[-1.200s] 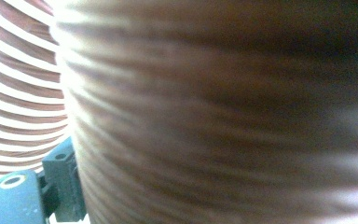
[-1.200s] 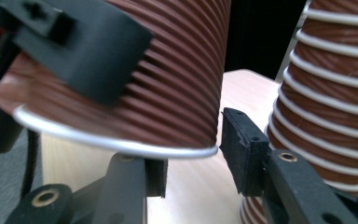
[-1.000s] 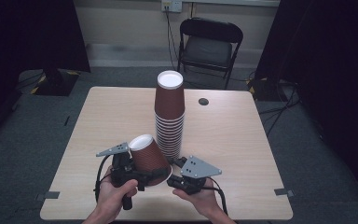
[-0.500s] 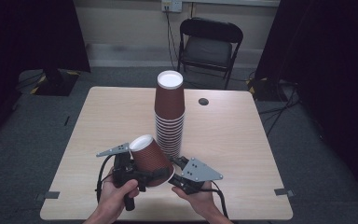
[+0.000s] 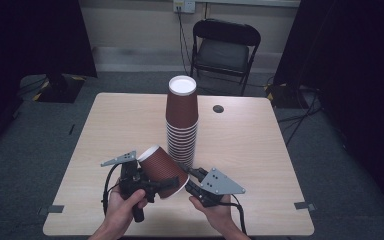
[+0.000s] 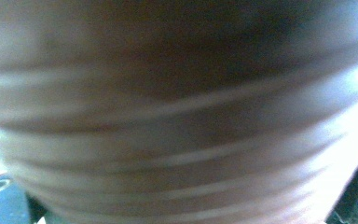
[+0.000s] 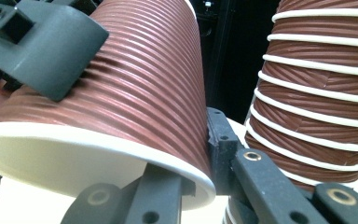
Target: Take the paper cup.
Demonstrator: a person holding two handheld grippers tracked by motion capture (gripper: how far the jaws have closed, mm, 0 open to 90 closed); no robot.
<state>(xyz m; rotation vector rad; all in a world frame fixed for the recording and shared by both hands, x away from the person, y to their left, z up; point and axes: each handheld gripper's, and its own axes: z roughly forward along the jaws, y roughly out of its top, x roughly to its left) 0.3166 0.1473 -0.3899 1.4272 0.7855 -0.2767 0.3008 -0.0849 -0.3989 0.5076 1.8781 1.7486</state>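
Brown ribbed paper cup lies tilted over the table's near edge, base up-left, just before the cup stack. Both forearms enter low; the left gripper clamps across its wall. The right gripper pinches the cup's white rim, one jaw inside the mouth, one outside

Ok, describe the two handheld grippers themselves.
Both are black. The left gripper and right gripper each carry a grey three-cornered plate on top and trail a black cable. The right one's jaws show brass-coloured rivets. Hands and forearms are bare.
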